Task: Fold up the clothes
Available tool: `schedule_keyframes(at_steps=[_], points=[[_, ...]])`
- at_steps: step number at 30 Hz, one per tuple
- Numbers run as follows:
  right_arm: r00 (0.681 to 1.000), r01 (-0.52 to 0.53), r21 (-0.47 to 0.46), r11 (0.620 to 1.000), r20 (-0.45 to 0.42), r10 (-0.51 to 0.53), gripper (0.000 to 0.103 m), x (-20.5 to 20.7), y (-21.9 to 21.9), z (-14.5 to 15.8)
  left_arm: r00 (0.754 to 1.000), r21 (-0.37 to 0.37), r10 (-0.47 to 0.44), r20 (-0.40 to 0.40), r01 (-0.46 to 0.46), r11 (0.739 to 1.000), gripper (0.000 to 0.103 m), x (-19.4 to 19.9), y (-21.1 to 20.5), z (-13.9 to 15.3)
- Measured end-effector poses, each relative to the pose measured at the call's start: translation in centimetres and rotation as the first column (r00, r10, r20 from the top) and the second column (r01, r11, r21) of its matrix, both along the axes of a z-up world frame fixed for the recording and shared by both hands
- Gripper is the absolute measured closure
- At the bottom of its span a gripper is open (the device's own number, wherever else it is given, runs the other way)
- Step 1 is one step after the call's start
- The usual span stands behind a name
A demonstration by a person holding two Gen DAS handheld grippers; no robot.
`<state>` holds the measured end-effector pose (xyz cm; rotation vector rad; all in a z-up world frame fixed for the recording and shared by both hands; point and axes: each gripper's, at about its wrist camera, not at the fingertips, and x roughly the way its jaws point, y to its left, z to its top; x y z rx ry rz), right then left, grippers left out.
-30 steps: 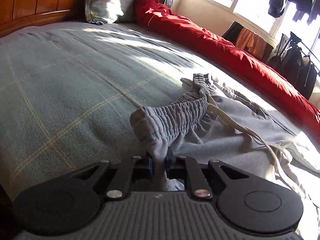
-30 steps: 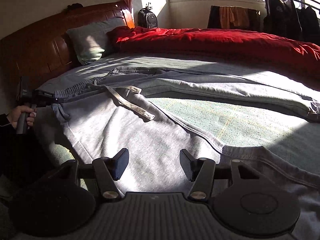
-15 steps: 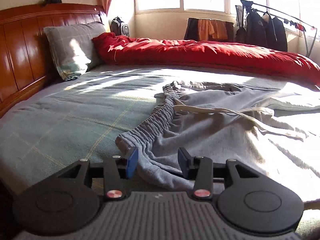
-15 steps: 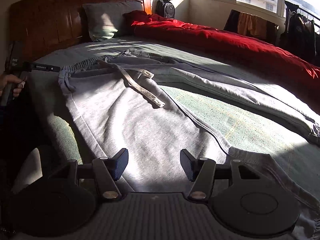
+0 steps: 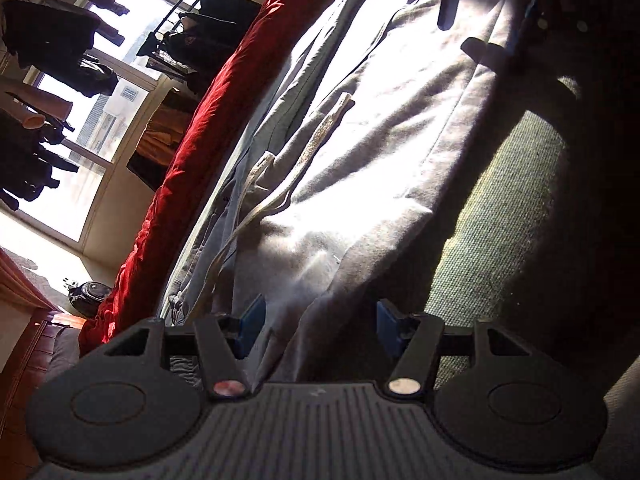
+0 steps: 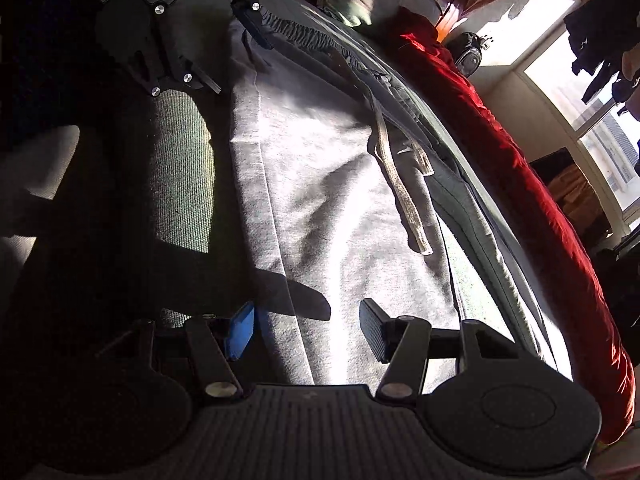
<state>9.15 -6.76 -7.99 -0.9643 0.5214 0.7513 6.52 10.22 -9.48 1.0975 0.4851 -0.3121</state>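
My left gripper [image 5: 316, 328] is opening over the grey sweatpants [image 5: 360, 160] near the bed's [image 5: 500, 240] edge; my right gripper [image 6: 306, 330] is closing, nothing pinched yet. Next, probably: grip the near side seam to fold.

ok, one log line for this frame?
stage: regrasp | left gripper: opening, over sweatpants edge, nothing pinched | right gripper: open over sweatpants | bed

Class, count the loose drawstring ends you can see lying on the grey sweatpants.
2. The long drawstring end runs down the lit front of the sweatpants; the short drawstring end lies beside it, nearer the red duvet.
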Motion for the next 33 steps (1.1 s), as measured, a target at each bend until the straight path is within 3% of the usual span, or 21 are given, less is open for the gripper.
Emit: schedule_keyframes(at_steps=[2, 4, 6, 7, 8, 10, 15, 17, 23, 28, 31, 33], points=[[0.999, -0.007, -0.033, 0.999, 0.034, 0.008, 0.046, -0.2, 0.0, -0.4, 0.999, 0.033, -0.032, 0.022, 0.031, 0.999, 0.042, -0.1, -0.3, -0.4], [0.999, -0.014, -0.036, 0.999, 0.039, 0.015, 0.066, -0.4, 0.1, -0.4, 0.996, 0.063, -0.069, 0.048, 0.066, 0.996, 0.042, -0.3, -0.6, -0.8], [0.998, -0.016, -0.04, 0.999, 0.057, 0.018, 0.083, -0.7, 0.2, -0.3, 0.993, 0.089, -0.107, 0.05, 0.103, 0.991, 0.054, -0.4, -0.9, -1.1], [0.998, -0.021, -0.042, 0.999, 0.066, 0.023, 0.09, -0.9, 0.3, -0.3, 0.993, 0.095, -0.115, 0.036, 0.111, 0.989, 0.082, -0.3, -1.1, -1.2], [0.997, -0.028, -0.044, 0.999, 0.072, 0.031, 0.091, -1.1, 0.4, -0.1, 0.993, 0.098, -0.119, 0.025, 0.116, 0.988, 0.098, -0.2, -1.2, -1.2], [0.997, -0.039, -0.039, 0.998, 0.058, 0.042, 0.093, -1.3, 0.3, 0.3, 0.993, 0.081, -0.114, 0.015, 0.113, 0.99, 0.099, -0.3, -1.2, -0.9], [0.996, -0.032, 0.019, 0.999, -0.079, 0.034, 0.094, -0.8, -0.3, 1.3, 0.995, -0.001, -0.092, -0.027, 0.092, 0.996, 0.099, -1.1, 0.1, 0.5], [0.992, -0.012, 0.03, 0.999, -0.126, 0.016, 0.093, -0.3, -0.4, 1.0, 0.996, -0.015, -0.076, -0.039, 0.076, 0.997, 0.091, -1.0, 0.4, 0.4], [0.977, 0.014, 0.08, 0.997, -0.211, 0.003, 0.079, -0.2, -1.1, 1.3, 0.996, 0.017, -0.047, -0.074, 0.049, 0.999, 0.088, -1.6, 0.9, 0.2], [0.963, 0.126, 0.225, 0.966, -0.263, -0.064, 0.056, 0.6, -4.5, 4.1, 0.998, -0.166, 0.02, -0.053, -0.028, 0.986, 0.085, -1.1, 1.3, 3.9], [0.952, 0.222, 0.279, 0.934, -0.269, -0.146, 0.056, 2.0, -6.2, 4.8, 0.998, -0.275, 0.02, -0.052, -0.034, 0.961, 0.074, 0.1, 0.6, 5.0], [0.943, 0.272, 0.305, 0.913, -0.274, -0.19, 0.056, 2.9, -6.8, 4.9, 0.998, -0.305, 0.022, -0.064, -0.041, 0.951, 0.072, 1.1, -0.3, 4.8]])
